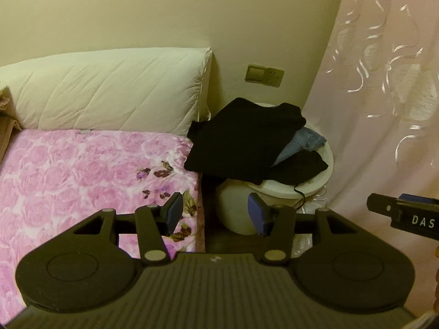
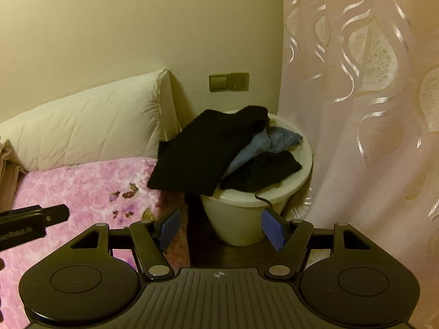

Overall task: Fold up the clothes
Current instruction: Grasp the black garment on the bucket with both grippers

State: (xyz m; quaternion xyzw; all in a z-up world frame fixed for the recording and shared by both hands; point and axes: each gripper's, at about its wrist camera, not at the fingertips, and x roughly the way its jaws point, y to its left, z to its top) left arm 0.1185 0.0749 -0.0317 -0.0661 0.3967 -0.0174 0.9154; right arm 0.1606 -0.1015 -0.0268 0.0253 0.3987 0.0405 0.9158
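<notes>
A heap of black and blue-denim clothes [image 2: 219,153] lay atop the round white plastic bin [image 2: 247,219] at frame centre, just ahead of both released, empty hand-held grippers, left [image 1: 215,213] and right [image 2: 221,229], the right nearer

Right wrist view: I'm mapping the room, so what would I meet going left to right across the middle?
White pillow → wall switch plate → black garment → blue denim piece → white bucket → patterned curtain.

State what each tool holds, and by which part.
Nothing is held. The left tool and the right tool are both open and empty, short of the black garment on the tub.
</notes>
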